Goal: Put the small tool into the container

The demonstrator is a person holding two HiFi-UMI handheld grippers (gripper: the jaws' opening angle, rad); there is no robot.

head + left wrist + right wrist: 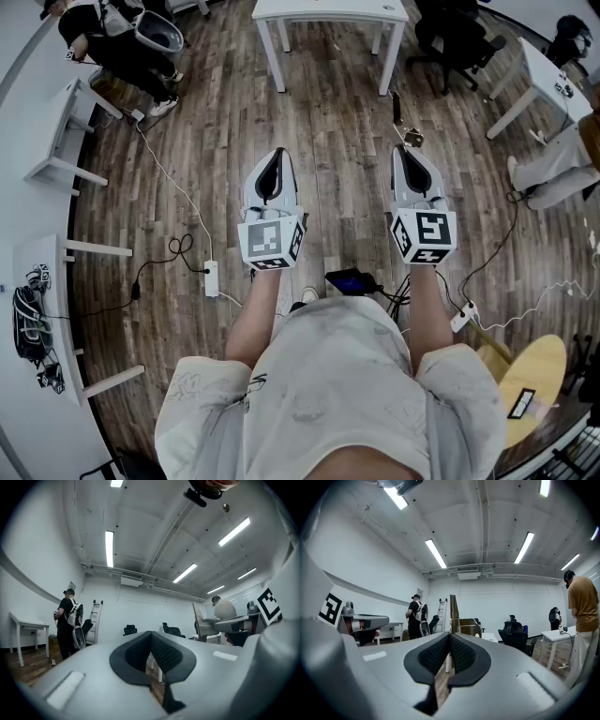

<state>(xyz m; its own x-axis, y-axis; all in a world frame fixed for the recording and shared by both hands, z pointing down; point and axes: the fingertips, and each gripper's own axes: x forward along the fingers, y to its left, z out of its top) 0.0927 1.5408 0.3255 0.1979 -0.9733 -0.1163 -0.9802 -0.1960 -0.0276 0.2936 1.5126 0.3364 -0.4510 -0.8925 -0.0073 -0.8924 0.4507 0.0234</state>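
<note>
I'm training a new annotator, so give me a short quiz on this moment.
1. True or false: the left hand-held gripper holds a small tool.
2. The floor is: A carpet, B wood planks, C tile.
3. Fill in: the jaws of the right hand-held gripper stand ____ (apart or together).

Key: 1 false, nothing is between its jaws; 2 B; 3 together.
</note>
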